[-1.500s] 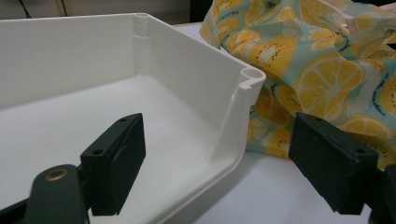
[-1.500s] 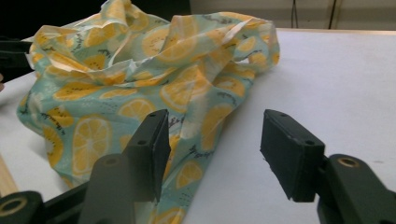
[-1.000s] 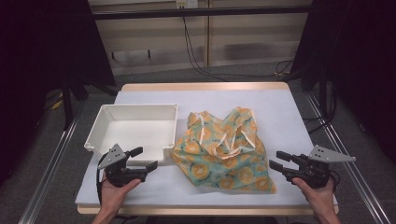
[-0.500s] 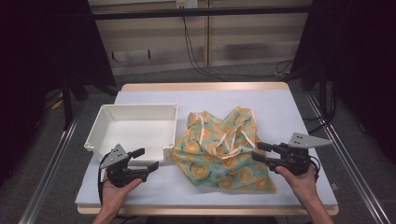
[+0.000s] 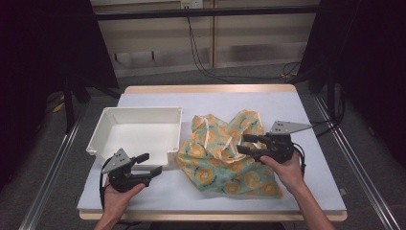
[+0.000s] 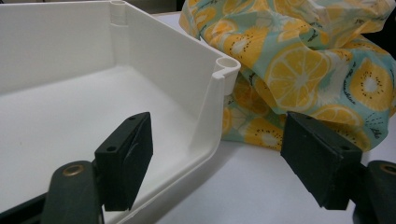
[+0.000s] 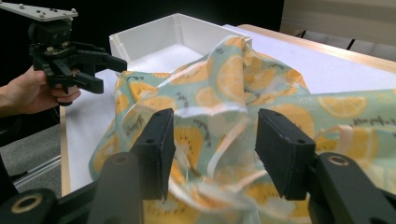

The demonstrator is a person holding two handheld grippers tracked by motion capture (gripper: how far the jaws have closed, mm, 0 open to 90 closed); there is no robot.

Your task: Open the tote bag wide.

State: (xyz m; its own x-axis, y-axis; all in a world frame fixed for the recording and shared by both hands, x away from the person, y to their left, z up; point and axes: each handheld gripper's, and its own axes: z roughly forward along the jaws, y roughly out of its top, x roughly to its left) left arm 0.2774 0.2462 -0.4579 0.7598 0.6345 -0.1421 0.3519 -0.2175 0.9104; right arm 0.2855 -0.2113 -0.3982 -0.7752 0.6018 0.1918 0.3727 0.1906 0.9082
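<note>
The white table (image 5: 297, 115) and white tray (image 5: 139, 129) at its left are unmoved. The fruit-print cloth (image 5: 215, 153) lies crumpled right of the tray. The right gripper (image 5: 246, 143) has come in over it, jaws just widened, seemingly not pinching it. The left gripper (image 5: 153, 164) stays near, jaws narrowing slightly, open and empty.

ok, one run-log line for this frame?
left gripper: open, beside white bin | right gripper: jaws just opening, over fruit-print cloth, no grip | bin empty
</note>
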